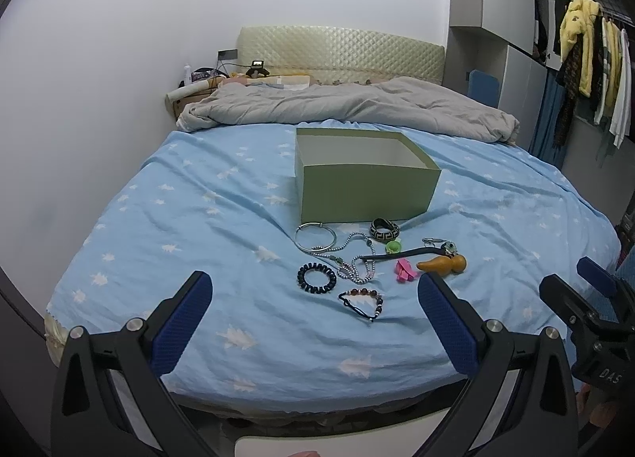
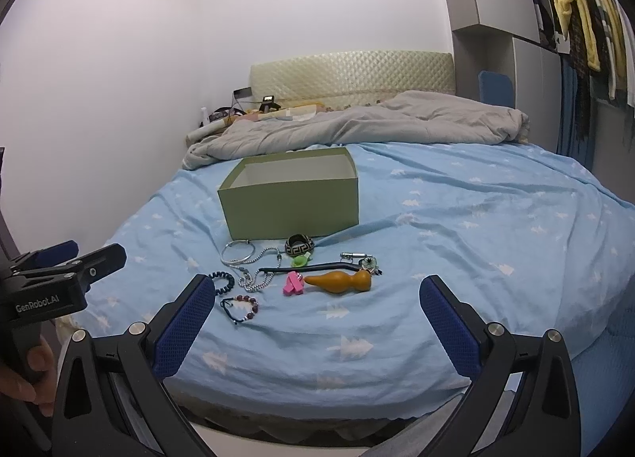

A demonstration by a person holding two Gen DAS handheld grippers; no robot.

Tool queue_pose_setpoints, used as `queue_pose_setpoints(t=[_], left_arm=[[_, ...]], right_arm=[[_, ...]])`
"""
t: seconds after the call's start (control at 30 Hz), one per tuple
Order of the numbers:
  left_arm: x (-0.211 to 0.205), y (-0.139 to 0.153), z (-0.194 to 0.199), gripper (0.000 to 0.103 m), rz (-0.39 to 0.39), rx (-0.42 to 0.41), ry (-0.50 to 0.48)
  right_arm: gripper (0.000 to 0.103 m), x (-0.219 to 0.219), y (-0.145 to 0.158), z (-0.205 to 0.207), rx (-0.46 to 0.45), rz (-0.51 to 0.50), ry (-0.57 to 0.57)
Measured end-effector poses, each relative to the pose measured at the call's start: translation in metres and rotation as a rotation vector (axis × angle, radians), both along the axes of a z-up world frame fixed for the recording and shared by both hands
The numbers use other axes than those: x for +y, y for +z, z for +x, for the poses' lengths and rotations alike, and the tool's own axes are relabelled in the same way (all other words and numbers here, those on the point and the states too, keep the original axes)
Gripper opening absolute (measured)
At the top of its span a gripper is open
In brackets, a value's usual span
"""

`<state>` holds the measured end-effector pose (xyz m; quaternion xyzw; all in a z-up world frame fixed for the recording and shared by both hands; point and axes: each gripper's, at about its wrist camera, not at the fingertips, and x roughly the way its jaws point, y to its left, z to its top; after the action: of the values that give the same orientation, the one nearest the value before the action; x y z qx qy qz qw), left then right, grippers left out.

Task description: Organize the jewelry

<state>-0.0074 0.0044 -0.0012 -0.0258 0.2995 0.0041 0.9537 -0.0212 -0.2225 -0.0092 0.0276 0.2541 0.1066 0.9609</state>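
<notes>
Ahead of both wide-open, empty jaws, left gripper (image 1: 313,290) and right gripper (image 2: 317,294): jewelry (image 1: 357,264) on bed (image 1: 198,218), probably untouched.

White walls (image 1: 119,60), quilted headboard (image 1: 341,56), possibly a wardrobe (image 1: 512,68).

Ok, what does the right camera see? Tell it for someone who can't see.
Jewelry lies scattered on a blue bed sheet before an open green box: a beaded bracelet, silver bangle, orange gourd. The right gripper is open, holding nothing.
</notes>
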Motion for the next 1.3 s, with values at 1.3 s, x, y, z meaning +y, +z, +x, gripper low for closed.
queue_pose_setpoints(t=[1.3], left_arm=[[-0.005, -0.029, 0.013, 0.103, 0.047, 0.062, 0.010]], right_arm=[[0.103, 0.002, -0.021, 0.006, 0.014, -0.014, 0.010]])
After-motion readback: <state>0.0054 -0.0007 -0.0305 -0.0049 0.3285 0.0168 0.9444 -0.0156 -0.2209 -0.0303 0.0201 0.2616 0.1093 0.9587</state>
